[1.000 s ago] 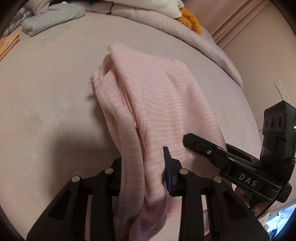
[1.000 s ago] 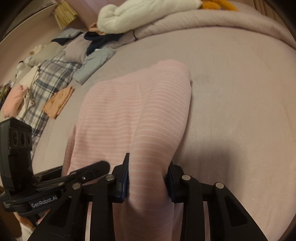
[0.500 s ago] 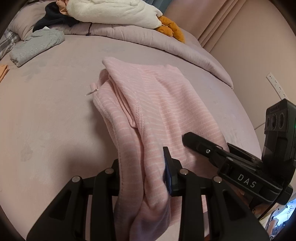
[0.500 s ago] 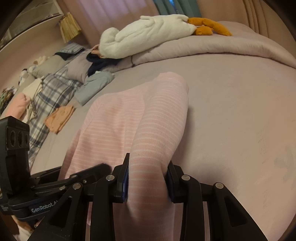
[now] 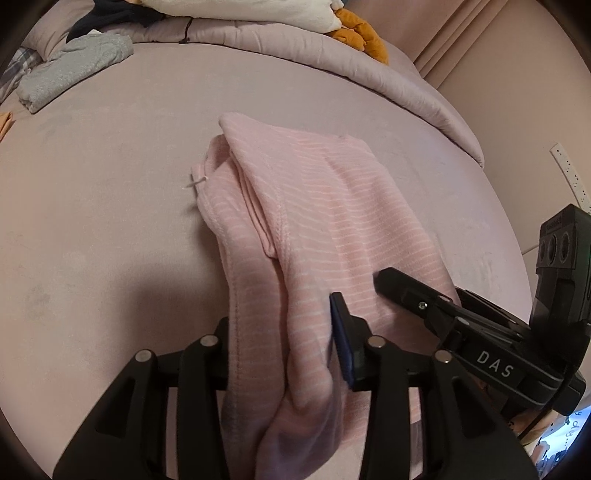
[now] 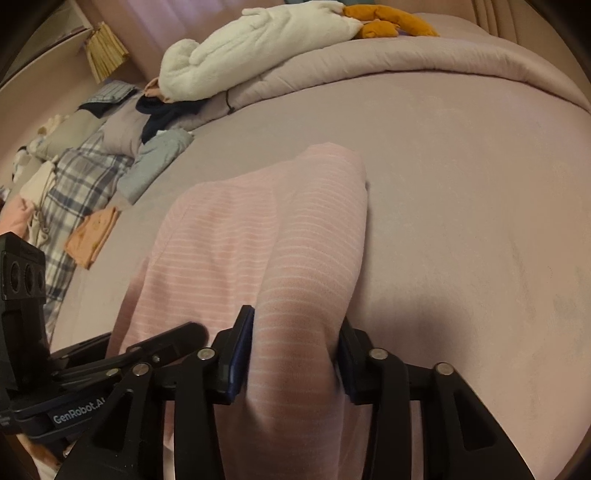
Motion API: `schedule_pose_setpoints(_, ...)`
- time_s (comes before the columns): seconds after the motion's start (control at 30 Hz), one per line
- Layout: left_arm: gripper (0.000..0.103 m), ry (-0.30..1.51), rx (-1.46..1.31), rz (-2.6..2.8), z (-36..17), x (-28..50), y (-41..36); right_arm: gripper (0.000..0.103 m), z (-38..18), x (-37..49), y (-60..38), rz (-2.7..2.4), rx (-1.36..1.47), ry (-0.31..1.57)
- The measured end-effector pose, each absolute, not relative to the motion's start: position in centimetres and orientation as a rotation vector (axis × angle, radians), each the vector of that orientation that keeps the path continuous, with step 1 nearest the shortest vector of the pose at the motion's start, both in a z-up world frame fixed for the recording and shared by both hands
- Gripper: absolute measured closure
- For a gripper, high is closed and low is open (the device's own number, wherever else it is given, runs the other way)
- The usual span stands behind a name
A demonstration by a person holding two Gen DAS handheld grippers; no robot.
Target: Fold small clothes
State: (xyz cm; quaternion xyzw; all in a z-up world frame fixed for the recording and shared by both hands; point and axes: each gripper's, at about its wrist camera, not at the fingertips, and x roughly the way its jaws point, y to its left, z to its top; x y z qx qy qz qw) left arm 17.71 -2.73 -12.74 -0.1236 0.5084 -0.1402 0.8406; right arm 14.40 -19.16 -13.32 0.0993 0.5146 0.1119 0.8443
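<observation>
A pink garment with thin white stripes point(image 5: 314, 206) lies folded on the mauve bed point(image 5: 92, 206), its far end resting flat. My left gripper point(image 5: 284, 350) is shut on its near left edge, fabric bunched between the jaws. My right gripper point(image 6: 295, 354) is shut on the near right edge of the same pink garment point(image 6: 266, 236). Each gripper shows in the other's view: the right one in the left wrist view point(image 5: 443, 317), the left one in the right wrist view point(image 6: 122, 358). The near hem is hidden under the grippers.
A folded grey-blue garment point(image 6: 155, 162), a folded orange one point(image 6: 92, 236) and a plaid cloth point(image 6: 74, 188) lie at the bed's left. A rolled duvet point(image 6: 369, 59) with a white plush point(image 6: 258, 40) and orange toy point(image 6: 391, 22) lines the far edge. A wall point(image 5: 517, 92) stands right.
Both grippers stay shut on the pink garment. The views tilted up and then back down, and the garment's far end now lies slightly nearer to me on the bed.
</observation>
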Motion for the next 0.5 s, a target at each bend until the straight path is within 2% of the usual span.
schedule_pose_setpoints(0.07, 0.05, 1.065, -0.252, -0.283, -12.2, 17.5, -2.5, 0.054, -13.1, 14.2, -19.3, 0.21, 0.186, 1.084)
schedule_pose_setpoints(0.1, 0.048, 1.049, -0.247, -0.279, -11.6, 17.3, -2.4, 0.053, -12.9, 14.1, -19.4, 0.199, 0.176, 1.08)
schedule_pose_setpoints(0.4, 0.013, 0.865, -0.19, -0.261, -5.2, 14.0, -1.5, 0.018, -6.9, 11.2, -20.1, 0.173, 0.107, 0.897)
schedule_pose_setpoints(0.5, 0.003, 0.805, -0.174, -0.269, -3.2, 12.5, -1.4, 0.011, -4.8, 10.1, -20.2, 0.184, 0.098, 0.856)
